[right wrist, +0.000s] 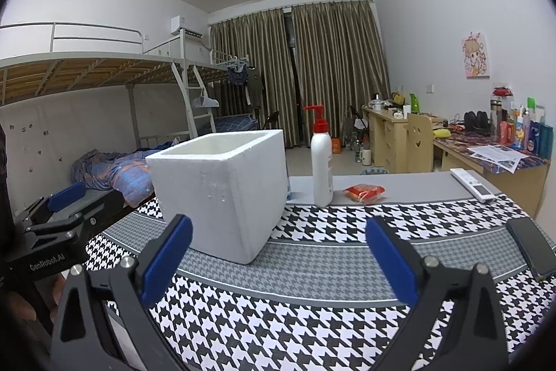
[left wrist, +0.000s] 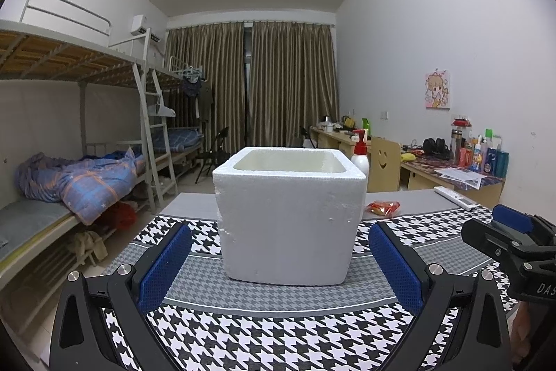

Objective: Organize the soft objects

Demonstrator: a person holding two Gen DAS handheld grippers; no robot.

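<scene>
On the left wrist view, the left gripper (left wrist: 279, 266) hovers low over the black-and-white houndstooth cloth (left wrist: 264, 339), jaws wide apart w/ nothing between them. Straight ahead stands the white square styrofoam box (left wrist: 288, 221), open-topped; what shows of the inside looks bare, the bottom is hidden. Behind its right corner sits the small red crinkly plastic packet (left wrist: 384, 207), prob. the soft thing to sort, lying on the grey strip of the table. Far right, the right gripper (left wrist: 514, 232) pokes into frame. Risk: the box looks light, so a finger brushing its wall could shove or tip it.

From the right wrist view, the right gripper (right wrist: 278, 263) also hangs w/ jaws apart, empty. The styrofoam box (right wrist: 222, 193) is front-left, the red packet (right wrist: 365, 192) further back and right, just beside the white pump bottle w/ red top (right wrist: 321, 162). Risk: the tall bottle stands close enough that a reach for the packet could knock it over. A white remote (right wrist: 472, 185) and dark flat phone (right wrist: 531, 247) lie at right, apart from the path. The left gripper (right wrist: 66, 214) shows at left edge.
</scene>
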